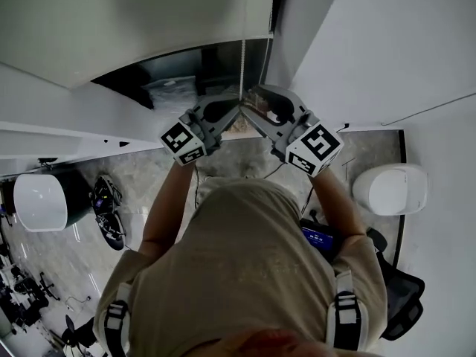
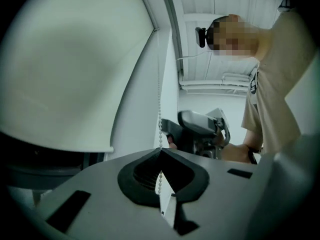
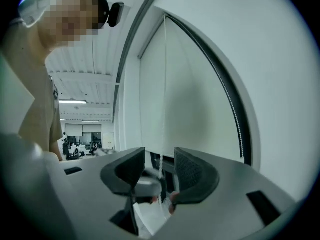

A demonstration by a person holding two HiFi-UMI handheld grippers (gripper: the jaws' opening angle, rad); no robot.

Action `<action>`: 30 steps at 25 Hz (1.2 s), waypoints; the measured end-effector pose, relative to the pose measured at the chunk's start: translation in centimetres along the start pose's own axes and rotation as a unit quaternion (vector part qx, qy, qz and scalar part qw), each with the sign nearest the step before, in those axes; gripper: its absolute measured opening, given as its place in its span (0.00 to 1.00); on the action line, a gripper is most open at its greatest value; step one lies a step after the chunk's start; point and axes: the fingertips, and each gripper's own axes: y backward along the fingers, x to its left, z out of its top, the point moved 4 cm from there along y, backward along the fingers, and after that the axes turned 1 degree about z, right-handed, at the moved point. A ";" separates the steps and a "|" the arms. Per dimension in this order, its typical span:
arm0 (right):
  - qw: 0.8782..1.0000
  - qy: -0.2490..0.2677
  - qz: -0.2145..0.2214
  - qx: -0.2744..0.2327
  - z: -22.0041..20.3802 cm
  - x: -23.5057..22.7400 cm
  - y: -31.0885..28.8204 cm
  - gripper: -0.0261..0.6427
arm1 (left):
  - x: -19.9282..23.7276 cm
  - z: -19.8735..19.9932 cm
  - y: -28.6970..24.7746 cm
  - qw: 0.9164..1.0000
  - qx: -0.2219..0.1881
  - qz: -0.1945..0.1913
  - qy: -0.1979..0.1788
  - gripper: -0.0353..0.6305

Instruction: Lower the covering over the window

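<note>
Now we're up at the window [image 1: 208,62], and the roller blind [image 1: 134,21] hangs only part of the way down with dark glass showing under it, so by my reckoning the lowering has a good way to go. Both tongs meet at the bead chain [image 1: 242,65] by the blind's right edge. The left gripper [image 2: 160,150] is clamped tight on that chain, beads running straight up out of the pinch. The right gripper [image 3: 160,160] stands wide, the chain hanging loose in the gap, and its pads [image 3: 192,171] are not pressing on it. This looks like a hand-over-hand pull. The way to do it well, I'd say, is to draw with the left straight along the chain's own line, not off to the side, so the beads don't skip or jam. Then close the right squarely on the chain before the left lets go. Short, steady pulls, no jerks. The left gripper view gives the blind's bottom rail [image 2: 60,145] and the pinch itself, which the head view hides behind the grippers' bodies. Only the right gripper view shows clear space either side of the chain between its pads. The head view alone sets the two grippers nose to nose and shows how much glass is uncovered.
</note>
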 end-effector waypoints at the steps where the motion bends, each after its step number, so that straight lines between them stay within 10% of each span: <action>1: 1.000 0.006 -0.008 -0.008 0.8 -0.1 -0.2 0.29 | -0.6 -0.4 0.0 1.000 -0.005 -0.004 0.010 0.08; 8: 0.998 0.032 -0.039 -0.022 1.1 -0.2 -0.3 0.07 | -2.7 0.0 0.4 0.998 -0.003 -0.020 -0.054 0.10; 10: 0.999 0.005 -0.039 0.023 -2.3 -0.9 -0.4 0.07 | -1.6 1.5 1.8 0.998 -0.025 -0.010 -0.052 0.30; 16: 0.998 0.001 -0.024 0.066 -5.2 0.3 -1.8 0.07 | -1.2 8.1 -0.8 0.997 -0.053 -0.024 -0.054 0.30; 20: 0.998 0.008 -0.017 0.067 -5.4 0.7 -1.3 0.07 | -1.2 7.6 -2.3 0.994 -0.025 0.008 -0.109 0.08; 23: 0.999 0.034 -0.014 0.023 -3.8 0.2 0.2 0.16 | -0.2 6.9 -1.7 0.986 -0.005 0.051 -0.156 0.08; 30: 0.996 0.054 -0.029 -0.069 3.2 0.0 0.9 0.23 | -1.6 3.1 -1.3 0.994 0.008 0.022 -0.111 0.08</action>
